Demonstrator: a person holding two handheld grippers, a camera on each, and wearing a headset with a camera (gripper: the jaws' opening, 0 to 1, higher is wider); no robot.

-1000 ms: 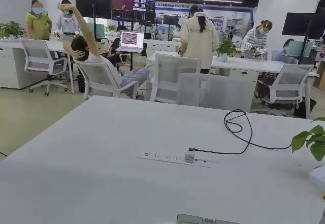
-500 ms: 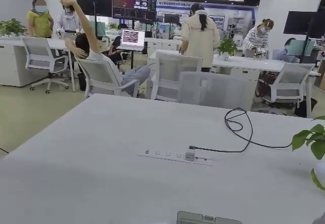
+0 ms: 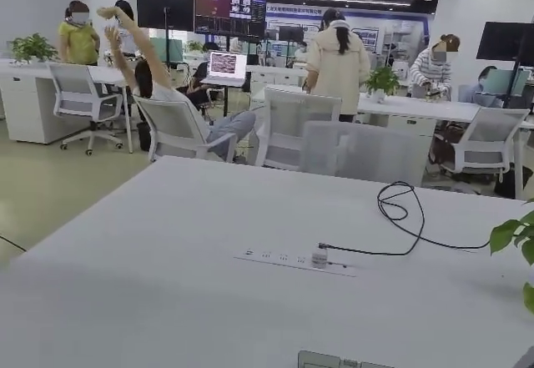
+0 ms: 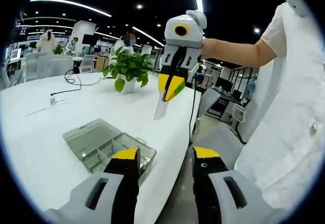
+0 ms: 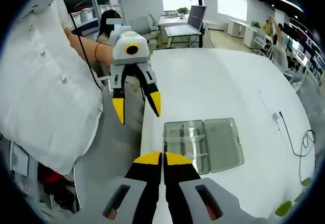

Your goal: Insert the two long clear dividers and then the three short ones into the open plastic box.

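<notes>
Insertion looks partly done, to my eye: the plastic box [image 5: 185,142] lies open near the edge of the counter [image 5: 213,82], its lid [image 5: 223,142] flat beside the tray. A few partitions seem seated already, though I cannot count them. The right gripper [image 4: 169,88] is raised near the box, its fingers pinched on a clear divider [image 4: 160,113] that juts below the tips; long or short, I cannot tell. The left gripper [image 5: 137,110] is held up off the counter edge, fingers spread wide and empty. The next move, I'd judge, is lowering that strip square over its slots and pressing it home. The left gripper view gives the held strip side-on, while the right gripper view has it edge-on but looks down on the tray layout. The head view looks across the room, with the box's rim at its bottom edge and a power strip [image 3: 292,259] beyond.
</notes>
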